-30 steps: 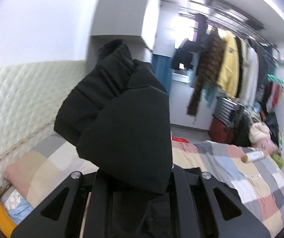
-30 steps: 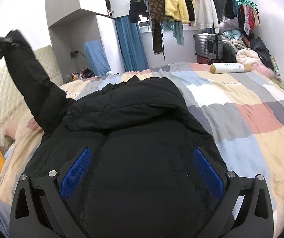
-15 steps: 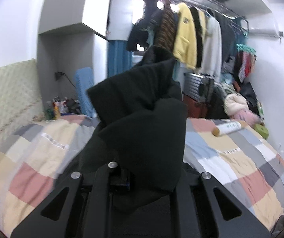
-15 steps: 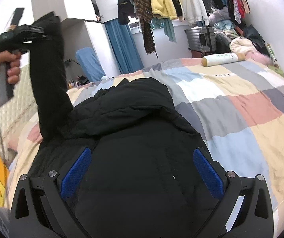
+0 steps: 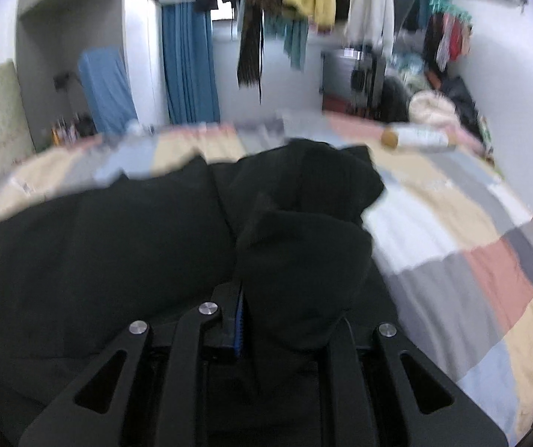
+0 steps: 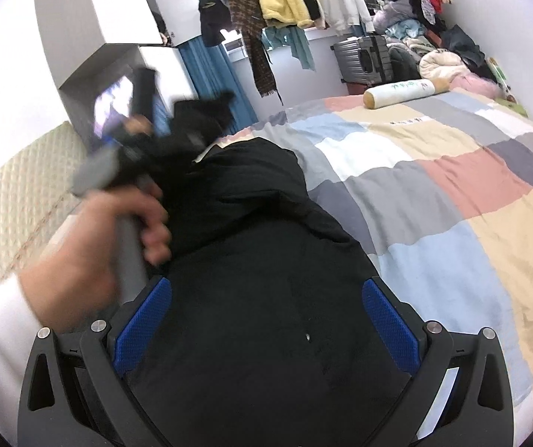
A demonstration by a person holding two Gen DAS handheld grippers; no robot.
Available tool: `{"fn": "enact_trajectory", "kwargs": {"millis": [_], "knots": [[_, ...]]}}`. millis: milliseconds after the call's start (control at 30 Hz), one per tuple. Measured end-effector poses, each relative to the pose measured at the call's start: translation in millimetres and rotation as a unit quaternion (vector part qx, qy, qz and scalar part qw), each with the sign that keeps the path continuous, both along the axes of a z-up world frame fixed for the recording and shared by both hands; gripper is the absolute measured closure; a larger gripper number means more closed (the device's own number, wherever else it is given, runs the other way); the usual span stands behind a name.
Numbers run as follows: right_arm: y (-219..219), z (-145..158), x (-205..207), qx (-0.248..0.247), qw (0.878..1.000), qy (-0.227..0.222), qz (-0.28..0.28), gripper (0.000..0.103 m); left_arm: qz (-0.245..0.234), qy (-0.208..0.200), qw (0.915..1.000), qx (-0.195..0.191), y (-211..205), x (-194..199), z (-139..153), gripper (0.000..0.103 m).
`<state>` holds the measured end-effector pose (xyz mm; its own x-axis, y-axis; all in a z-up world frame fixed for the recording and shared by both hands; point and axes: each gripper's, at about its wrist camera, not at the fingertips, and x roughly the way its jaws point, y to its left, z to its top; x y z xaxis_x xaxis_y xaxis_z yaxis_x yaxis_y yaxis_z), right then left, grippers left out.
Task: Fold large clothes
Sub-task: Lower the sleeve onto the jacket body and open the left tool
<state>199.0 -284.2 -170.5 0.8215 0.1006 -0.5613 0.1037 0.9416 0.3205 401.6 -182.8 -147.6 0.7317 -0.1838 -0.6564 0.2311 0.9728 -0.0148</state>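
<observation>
At the left edge of the right wrist view the person's left hand (image 6: pixel 91 246) grips a grey handle, blurred with motion. The left gripper (image 5: pixel 288 298) is pinching a bunched sleeve end (image 5: pixel 303 264) of the black padded coat (image 6: pixel 266 298); in its own view, low in the centre of the frame, the sleeve wad fills the space between the fingers and hides the right one.

The coat lies spread on the patchwork quilt of pastel squares (image 6: pixel 452 193), filling the lower centre of both frames, with its hood or collar toward the upper centre. At the bottom of the right wrist frame the right gripper (image 6: pixel 266 320) is spread wide, blue pads (image 6: pixel 143 320) either side of the coat's body and gripping nothing; whether it touches the cloth cannot be told.

To the right, the quilt runs bare out to a white cylindrical bolster (image 6: pixel 400 91) in the upper right, well apart from the coat.

The risks, as I judge them: the thick, slippery sleeve could slide out of the pinch if swung fast, landing crooked across the body. With nothing pinning the body, the drag could also shift or rumple the whole coat.
</observation>
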Motion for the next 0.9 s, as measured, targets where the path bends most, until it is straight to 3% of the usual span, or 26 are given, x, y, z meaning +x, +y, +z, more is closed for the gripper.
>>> {"fn": "enact_trajectory", "kwargs": {"millis": [133, 400, 500, 567, 733, 900], "knots": [[-6, -13, 9, 0.014, 1.0, 0.016, 0.0, 0.0, 0.001, 0.017, 0.9997, 0.017, -10, 5, -9, 0.089], [-11, -22, 14, 0.028, 0.999, 0.03, -0.011, 0.0, -0.024, 0.033, 0.9991, -0.011, 2, -15, 12, 0.081], [-4, -20, 12, 0.014, 0.999, 0.031, -0.008, 0.0, -0.034, 0.036, 0.9983, -0.03, 11, -28, 19, 0.053], [1, -19, 11, 0.005, 0.999, 0.031, -0.004, 0.0, -0.033, 0.019, 0.9984, -0.043, 20, -39, 28, 0.021], [16, -13, 6, -0.014, 1.0, 0.022, 0.013, 0.0, -0.057, -0.008, 0.9961, -0.068, 47, -73, 56, 0.019], [29, -9, 5, -0.027, 0.999, 0.02, 0.027, 0.0, -0.043, -0.024, 0.9967, -0.065, 97, -100, 80, 0.019]]}}
